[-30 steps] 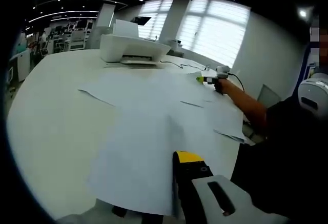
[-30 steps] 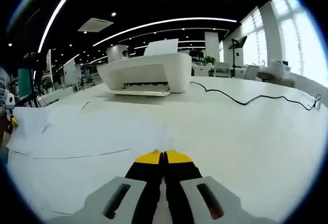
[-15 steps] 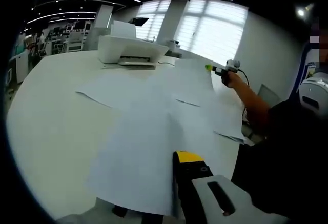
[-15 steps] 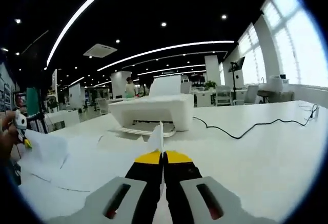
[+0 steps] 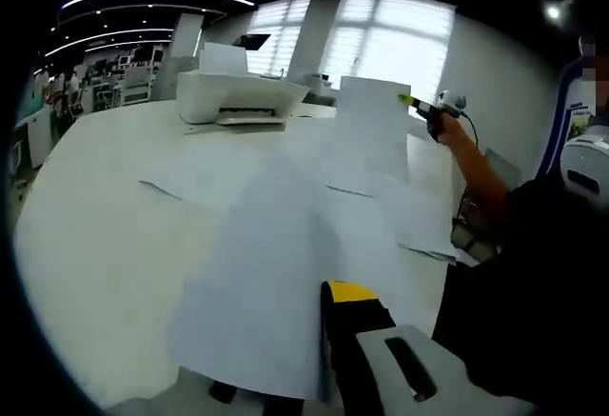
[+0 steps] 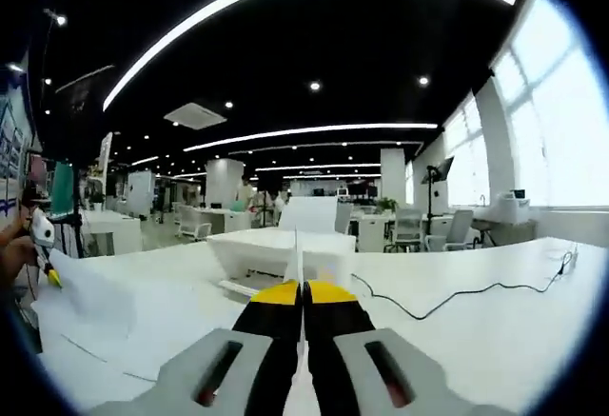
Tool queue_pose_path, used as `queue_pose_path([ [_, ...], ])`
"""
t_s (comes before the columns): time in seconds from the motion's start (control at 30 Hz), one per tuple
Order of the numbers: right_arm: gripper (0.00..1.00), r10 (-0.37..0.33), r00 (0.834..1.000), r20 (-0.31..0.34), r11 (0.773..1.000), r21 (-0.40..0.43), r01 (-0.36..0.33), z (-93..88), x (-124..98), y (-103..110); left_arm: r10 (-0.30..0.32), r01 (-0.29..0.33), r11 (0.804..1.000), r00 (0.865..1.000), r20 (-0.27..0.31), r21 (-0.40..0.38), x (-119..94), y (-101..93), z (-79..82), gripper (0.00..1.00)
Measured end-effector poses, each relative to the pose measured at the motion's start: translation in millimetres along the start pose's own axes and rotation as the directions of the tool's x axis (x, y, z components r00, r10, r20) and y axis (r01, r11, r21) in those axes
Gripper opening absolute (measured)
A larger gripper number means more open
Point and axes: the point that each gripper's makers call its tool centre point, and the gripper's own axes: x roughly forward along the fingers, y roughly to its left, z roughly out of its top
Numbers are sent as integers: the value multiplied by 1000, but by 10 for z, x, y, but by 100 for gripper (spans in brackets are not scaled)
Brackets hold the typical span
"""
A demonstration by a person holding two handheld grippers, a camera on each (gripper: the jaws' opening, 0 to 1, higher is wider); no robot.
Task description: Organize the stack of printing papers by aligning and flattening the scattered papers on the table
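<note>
I keep the right gripper [image 6: 304, 294] pinched on its lifted sheet [image 5: 373, 126] — hung plumb — before squaring it over the scattered papers [image 5: 285, 245]; I cannot tell the left gripper's [image 5: 347, 307] state.

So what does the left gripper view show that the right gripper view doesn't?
Left gripper view alone: the right gripper holding a sheet up flat-on, and the person's arm. Right gripper view alone: that sheet edge-on between its shut tips, a black cable and office chairs. Both: the white printer, the scattered papers and the table.
</note>
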Motion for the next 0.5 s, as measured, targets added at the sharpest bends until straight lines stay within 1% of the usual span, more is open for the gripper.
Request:
queue_pose_path([
  [0.1,0,11,1000,28,999,-51,-9,232,-65,70,6,-6,1000,1000,2,13,3,7,12,7],
  [0.2,0,28,999,44,995,-98,-24,397,-109,163,11,-11,1000,1000,4,19,12,10,18,7],
  [0.37,0,48,997,60,988,-150,-38,590,-168,284,10,-10,1000,1000,4,30,18,-16,31,7],
  [0.5,0,66,996,66,981,-188,-53,703,-189,349,7,-8,999,1000,7,40,9,-40,44,7],
])
